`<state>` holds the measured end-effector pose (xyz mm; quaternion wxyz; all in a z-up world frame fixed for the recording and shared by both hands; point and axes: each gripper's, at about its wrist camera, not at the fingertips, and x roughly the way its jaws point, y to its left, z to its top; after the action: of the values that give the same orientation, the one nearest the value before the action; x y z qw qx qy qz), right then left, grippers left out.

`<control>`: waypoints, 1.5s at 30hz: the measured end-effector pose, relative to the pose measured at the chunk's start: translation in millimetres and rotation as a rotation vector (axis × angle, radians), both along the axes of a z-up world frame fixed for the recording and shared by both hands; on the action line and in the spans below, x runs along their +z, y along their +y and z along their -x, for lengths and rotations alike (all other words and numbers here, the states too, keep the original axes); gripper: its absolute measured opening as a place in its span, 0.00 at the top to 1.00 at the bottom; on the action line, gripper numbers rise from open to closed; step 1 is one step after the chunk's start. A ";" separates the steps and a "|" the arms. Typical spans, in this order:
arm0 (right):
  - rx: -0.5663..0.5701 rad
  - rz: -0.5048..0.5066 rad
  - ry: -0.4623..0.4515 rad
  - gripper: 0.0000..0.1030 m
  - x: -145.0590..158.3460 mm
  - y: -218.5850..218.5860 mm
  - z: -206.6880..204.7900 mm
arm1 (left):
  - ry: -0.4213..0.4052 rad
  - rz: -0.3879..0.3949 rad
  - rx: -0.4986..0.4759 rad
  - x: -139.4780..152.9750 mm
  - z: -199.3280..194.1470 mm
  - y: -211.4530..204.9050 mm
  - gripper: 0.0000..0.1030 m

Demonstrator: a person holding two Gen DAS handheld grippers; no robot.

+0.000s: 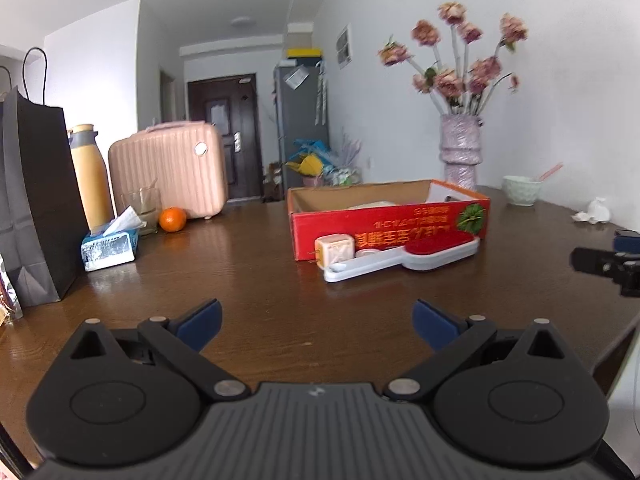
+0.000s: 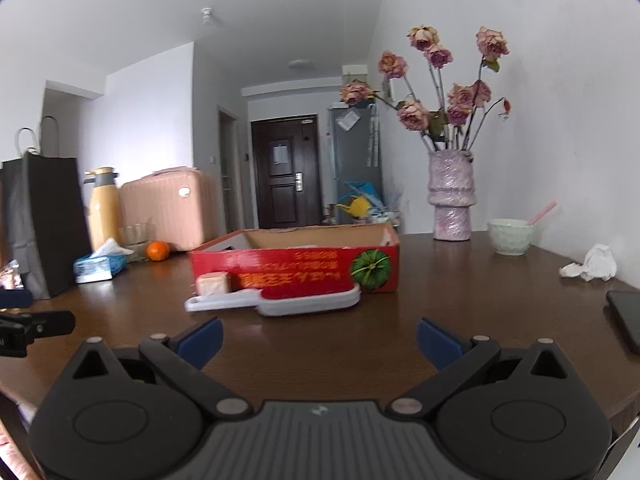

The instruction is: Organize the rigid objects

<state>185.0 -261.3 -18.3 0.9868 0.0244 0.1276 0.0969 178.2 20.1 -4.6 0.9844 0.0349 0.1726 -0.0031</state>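
A red cardboard box [image 1: 388,226] [image 2: 296,270] lies open-topped on the brown table, with pale items inside that I cannot make out. Against its near side lies a white brush with a red pad [image 1: 404,258] [image 2: 276,300], and a small cream cube-shaped plug [image 1: 334,250] [image 2: 214,283] sits at the brush's handle end. A small white round lid [image 1: 368,253] peeks out between plug and brush. My left gripper [image 1: 316,324] is open, empty, well short of the brush. My right gripper [image 2: 319,342] is also open and empty, just before the brush.
At the left stand a black paper bag [image 1: 36,200], a yellow bottle [image 1: 92,176], a tissue pack [image 1: 110,246], an orange [image 1: 173,219] and a pink case [image 1: 172,168]. A vase of flowers [image 2: 452,196], a green bowl [image 2: 510,236], crumpled tissue [image 2: 596,264] and a phone [image 2: 626,316] occupy the right.
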 end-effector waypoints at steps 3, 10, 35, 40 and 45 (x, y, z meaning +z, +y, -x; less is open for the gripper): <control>-0.018 -0.013 0.024 0.00 7.5 -3.1 -18.3 | 0.060 0.056 0.020 1.6 -27.8 5.2 0.00; 0.003 -0.004 0.105 0.02 16.2 -5.2 -85.1 | 0.166 0.185 -0.045 4.9 -101.0 15.7 0.00; 0.097 -0.314 0.401 0.65 -32.2 -24.5 -268.2 | 0.412 0.513 -0.028 -35.3 -219.8 56.5 0.85; 0.122 -0.265 0.410 0.67 -25.1 -20.9 -243.6 | 0.418 0.530 -0.014 -31.2 -195.1 59.0 0.85; 0.114 -0.218 0.409 0.66 -16.2 -20.0 -174.9 | 0.402 0.533 -0.011 -29.4 -142.7 58.0 0.85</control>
<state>360.0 -281.3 -34.5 0.9249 0.1428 0.3147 0.1586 320.9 78.1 -34.0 0.9050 -0.2245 0.3564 -0.0601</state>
